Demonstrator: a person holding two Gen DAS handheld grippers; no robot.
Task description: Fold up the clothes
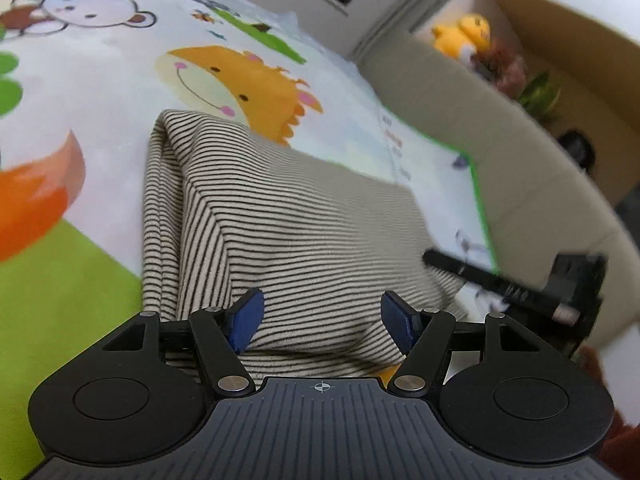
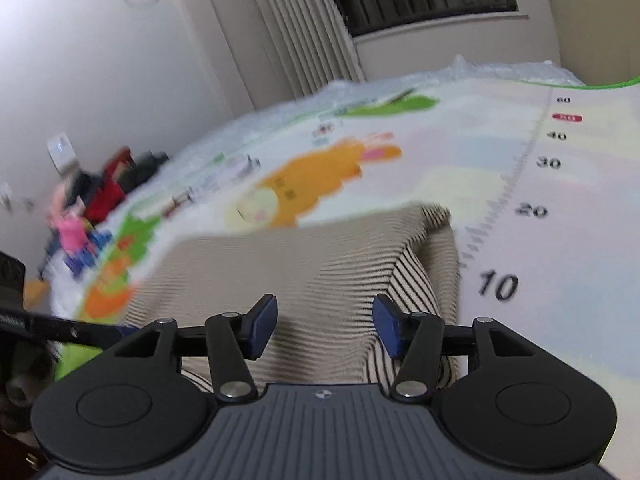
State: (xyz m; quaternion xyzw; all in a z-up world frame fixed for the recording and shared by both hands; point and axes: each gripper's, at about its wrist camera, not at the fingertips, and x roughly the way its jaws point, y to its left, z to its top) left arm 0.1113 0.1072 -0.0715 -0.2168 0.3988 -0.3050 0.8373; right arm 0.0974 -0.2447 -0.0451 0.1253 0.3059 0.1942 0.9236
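Left view, surface: a cartoon play mat (image 1: 100, 92) is covering the floor, beige floor lying beyond its green edge.
Left view, grip: my left hand-held gripper (image 1: 322, 320) is hovering with fingers apart over the striped garment (image 1: 288, 220), lying folded in layers.
Right view, room: curtain (image 2: 296, 28) and window are standing behind.
Right view, grip: my right hand-held gripper (image 2: 325, 326) is gaping, gripping nothing.
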